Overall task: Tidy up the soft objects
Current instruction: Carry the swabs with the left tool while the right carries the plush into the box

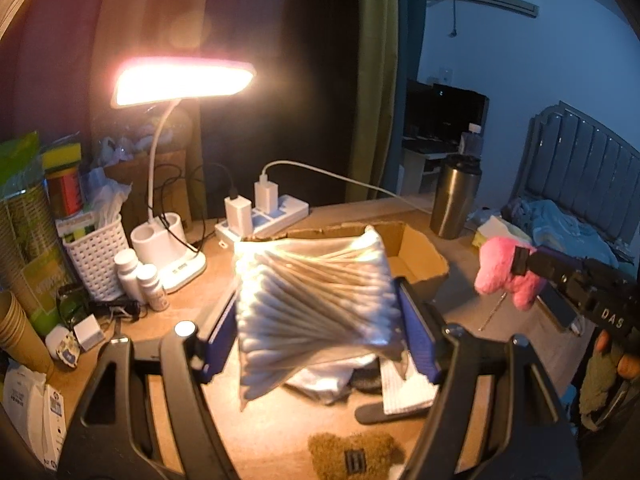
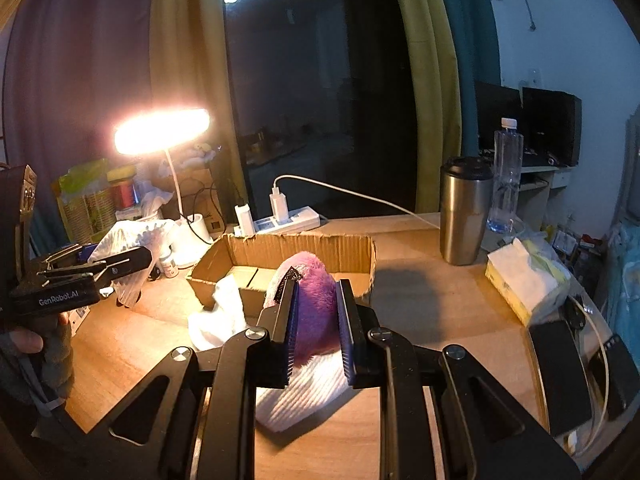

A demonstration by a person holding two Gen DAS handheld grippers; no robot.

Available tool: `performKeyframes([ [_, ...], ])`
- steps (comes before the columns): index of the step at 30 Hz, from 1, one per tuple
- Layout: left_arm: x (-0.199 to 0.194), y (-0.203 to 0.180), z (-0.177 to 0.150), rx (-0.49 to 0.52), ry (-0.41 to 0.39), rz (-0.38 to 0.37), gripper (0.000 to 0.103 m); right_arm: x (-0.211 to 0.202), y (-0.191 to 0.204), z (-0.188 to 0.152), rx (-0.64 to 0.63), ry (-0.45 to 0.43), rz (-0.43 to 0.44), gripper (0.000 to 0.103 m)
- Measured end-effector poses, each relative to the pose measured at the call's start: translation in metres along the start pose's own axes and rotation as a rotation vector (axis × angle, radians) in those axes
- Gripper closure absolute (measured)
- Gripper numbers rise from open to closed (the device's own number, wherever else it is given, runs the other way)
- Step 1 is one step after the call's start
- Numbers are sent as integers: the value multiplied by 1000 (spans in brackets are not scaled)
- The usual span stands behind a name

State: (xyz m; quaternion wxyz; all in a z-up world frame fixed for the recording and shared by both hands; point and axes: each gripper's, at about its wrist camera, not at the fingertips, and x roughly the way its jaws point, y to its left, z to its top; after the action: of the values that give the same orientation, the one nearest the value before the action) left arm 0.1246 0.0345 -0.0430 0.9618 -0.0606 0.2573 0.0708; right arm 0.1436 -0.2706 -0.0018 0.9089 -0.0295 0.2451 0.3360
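Blue-padded left gripper (image 1: pixel 316 316) clamps swab bag (image 1: pixel 316 300), right gripper (image 2: pixel 318 328) pinches plush toy (image 2: pixel 316 304)

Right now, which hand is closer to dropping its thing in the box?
Probably right. The right tongs hold the pink plush toy just before the cardboard box; the left tongs, with the cotton swab bag, look farther left.

The plush toy (image 1: pixel 508 276) is pink in one view and looks purple in the other (image 2: pixel 316 300). The bag of cotton swabs (image 1: pixel 316 304) is see-through, with white tips and pale sticks in rows. The box (image 2: pixel 296 250) is brown cardboard. The cloth (image 2: pixel 304 392) is white with thin ribbed lines. The lamp (image 1: pixel 182 82) glows warm yellow-white on a white neck. The tumbler (image 2: pixel 466 216) is silver with a black lid. The curtain (image 2: pixel 432 80) is olive green. The basket (image 1: pixel 98 256) is white with little holes.
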Motion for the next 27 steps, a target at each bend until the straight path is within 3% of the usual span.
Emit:
performKeyframes([
  [10,33,17,19,-18,-9,10,30,26,-11,27,-8,-21,6,83],
  [27,110,41,16,-44,80,8,30,92,-27,42,35,21,-6,83],
])
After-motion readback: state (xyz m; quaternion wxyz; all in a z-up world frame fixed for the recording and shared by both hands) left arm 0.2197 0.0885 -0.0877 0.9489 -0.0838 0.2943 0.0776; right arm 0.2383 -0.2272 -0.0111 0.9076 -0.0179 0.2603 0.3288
